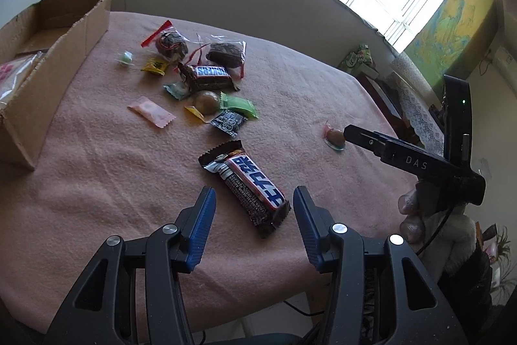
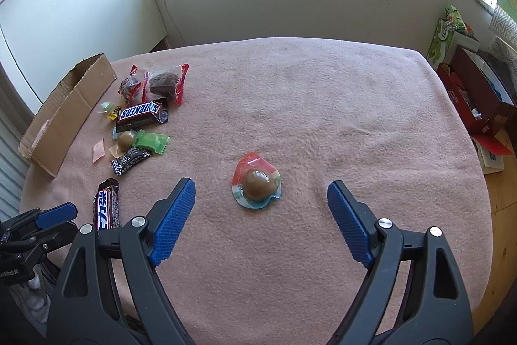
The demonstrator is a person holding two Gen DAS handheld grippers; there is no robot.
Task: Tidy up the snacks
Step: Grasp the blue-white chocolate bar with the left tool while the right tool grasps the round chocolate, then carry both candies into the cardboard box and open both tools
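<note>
A dark chocolate bar [image 1: 248,186] with a blue-and-white label lies on the pink tablecloth [image 1: 97,183]. Its near end sits between the fingers of my left gripper [image 1: 253,190], which is open and not pressing on it. A round brown jelly cup [image 2: 258,188] on a red-and-blue lid lies alone mid-table, just ahead of my right gripper [image 2: 261,185], which stands wide open around it without touching. In the left wrist view the jelly cup [image 1: 335,136] sits at the tip of the right gripper [image 1: 350,133]. The bar [image 2: 106,206] and left gripper [image 2: 55,212] show at the lower left.
A pile of wrapped snacks lies at the back left, including a Snickers bar [image 1: 210,75], a green candy [image 1: 239,105] and a pink sachet [image 1: 152,112]. A low cardboard box [image 1: 64,31] stands at the table's left edge. Boxes [image 2: 478,99] sit off the right edge.
</note>
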